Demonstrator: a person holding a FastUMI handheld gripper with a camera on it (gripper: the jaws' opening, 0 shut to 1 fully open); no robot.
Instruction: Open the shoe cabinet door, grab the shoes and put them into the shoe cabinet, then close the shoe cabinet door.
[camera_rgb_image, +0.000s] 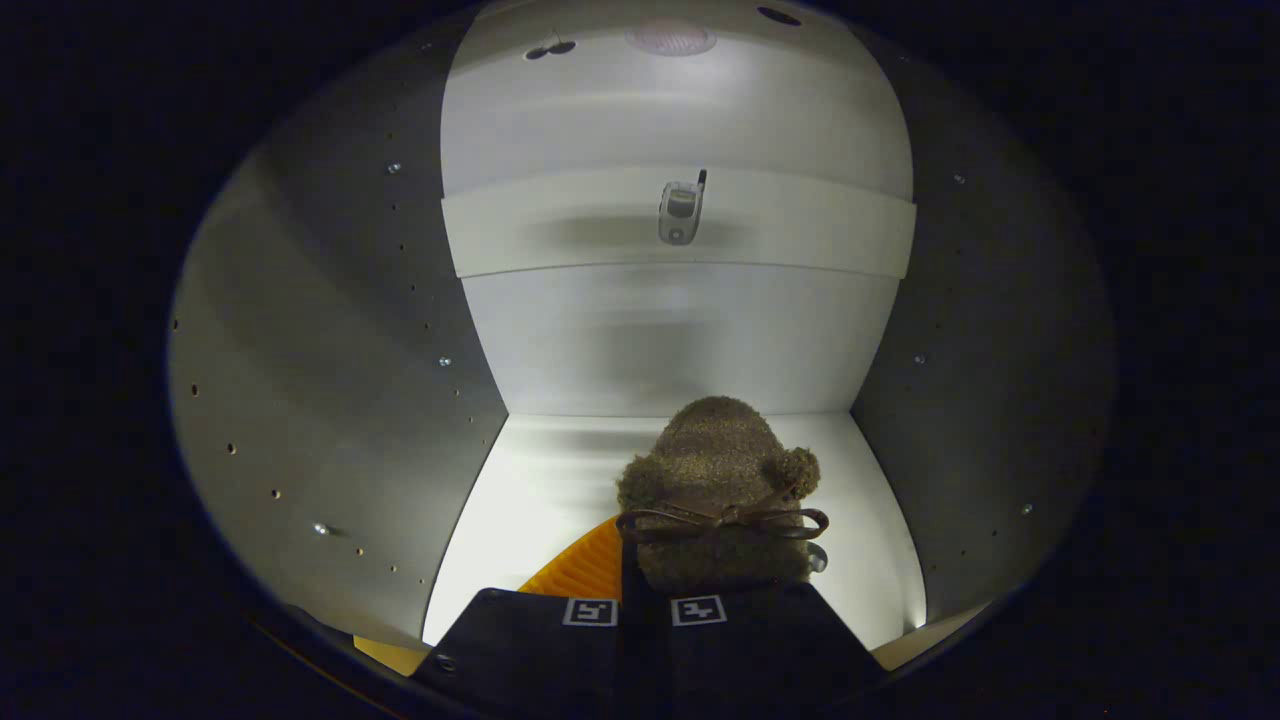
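The shoe cabinet (680, 330) takes up nearly everything ahead — pale back panel, a cross rail partway up it, grey side walls dotted with peg holes, and a bright white floor shelf (520, 500) at the bottom. Its door is plainly open already, since the claw is looking straight into the compartment.

On that floor shelf, just ahead of the fingers and well short of the back panel, is the shoe (715, 480): a fuzzy brown slipper with small pompoms and a thin dark bow (722, 520) across its top. An orange ribbed piece — the sole, I'd guess — peeks out at its left.

The claw (645, 612) looks clenched: its two fingers sit close together with the slipper's near end tucked between or just behind them. I'd judge it is gripping the slipper, though the actual contact is hidden.

A small hinge-like fitting (682, 210) sits on the cross rail.

What could go wrong: if the claw lets go while the slipper is tilted on its sole edge, the slipper may roll over or slide toward the front lip and later block the door. The bow might also catch a finger on the way out, dragging the shoe back.
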